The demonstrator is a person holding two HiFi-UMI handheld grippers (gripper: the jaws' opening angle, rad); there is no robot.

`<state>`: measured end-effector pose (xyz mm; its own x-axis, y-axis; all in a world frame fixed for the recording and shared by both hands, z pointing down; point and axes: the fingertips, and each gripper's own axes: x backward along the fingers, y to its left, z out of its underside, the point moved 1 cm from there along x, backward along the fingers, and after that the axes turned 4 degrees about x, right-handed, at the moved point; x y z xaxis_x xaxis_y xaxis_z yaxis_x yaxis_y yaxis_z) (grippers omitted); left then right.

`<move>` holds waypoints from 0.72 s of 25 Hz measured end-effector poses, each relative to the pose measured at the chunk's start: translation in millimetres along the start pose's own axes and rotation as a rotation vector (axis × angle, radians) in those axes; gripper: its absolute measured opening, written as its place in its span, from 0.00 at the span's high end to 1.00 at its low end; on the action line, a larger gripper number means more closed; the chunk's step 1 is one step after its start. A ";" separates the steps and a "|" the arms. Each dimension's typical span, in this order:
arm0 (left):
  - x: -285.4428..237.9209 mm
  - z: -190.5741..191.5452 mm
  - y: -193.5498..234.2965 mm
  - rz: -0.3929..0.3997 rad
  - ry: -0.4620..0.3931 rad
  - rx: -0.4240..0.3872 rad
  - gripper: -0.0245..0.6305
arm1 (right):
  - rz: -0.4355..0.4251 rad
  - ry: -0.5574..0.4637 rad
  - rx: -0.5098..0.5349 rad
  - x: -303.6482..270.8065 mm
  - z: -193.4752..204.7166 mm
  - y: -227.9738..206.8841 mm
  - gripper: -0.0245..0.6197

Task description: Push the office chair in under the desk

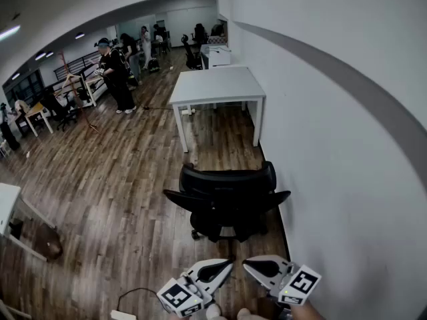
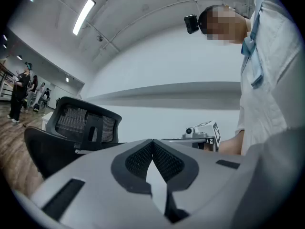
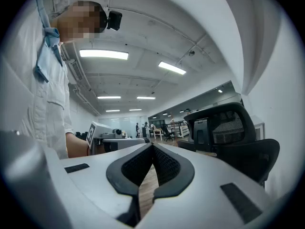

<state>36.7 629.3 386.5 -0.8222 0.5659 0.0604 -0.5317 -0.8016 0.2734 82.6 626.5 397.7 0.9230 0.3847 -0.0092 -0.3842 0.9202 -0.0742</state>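
A black office chair (image 1: 227,202) with a mesh back stands on the wood floor close to the right wall, its back towards me. The white desk (image 1: 215,85) stands beyond it against the same wall, with a stretch of floor between them. My left gripper (image 1: 229,264) and right gripper (image 1: 245,264) are low in the head view, behind the chair, tips turned towards each other and apart from the chair. Both are shut with nothing between the jaws. The left gripper view shows the shut left gripper (image 2: 152,142) and the chair (image 2: 81,128); the right gripper view shows the right gripper (image 3: 152,146) and the chair (image 3: 231,132).
A grey-striped white wall (image 1: 347,145) runs along the right. Several people (image 1: 117,72) stand far back left among other desks and chairs. Another white table (image 1: 7,205) is at the left edge. A cable with a power strip (image 1: 122,314) lies on the floor near me.
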 end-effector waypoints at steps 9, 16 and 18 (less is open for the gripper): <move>3.9 -1.5 -9.5 0.029 0.009 -0.009 0.96 | -0.010 0.007 0.014 0.3 -6.2 7.5 0.91; 6.4 -1.4 -9.6 0.029 0.021 -0.004 0.96 | -0.052 0.024 0.012 -4.8 -3.0 13.0 0.91; 7.6 -1.0 -6.4 0.021 0.032 -0.019 0.96 | -0.054 0.041 0.023 -5.5 -1.1 12.1 0.90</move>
<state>33.6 638.6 384.2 -0.8395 0.5423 0.0348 -0.5174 -0.8173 0.2537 72.8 635.4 395.7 0.9424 0.3312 -0.0469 -0.3334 0.9413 -0.0532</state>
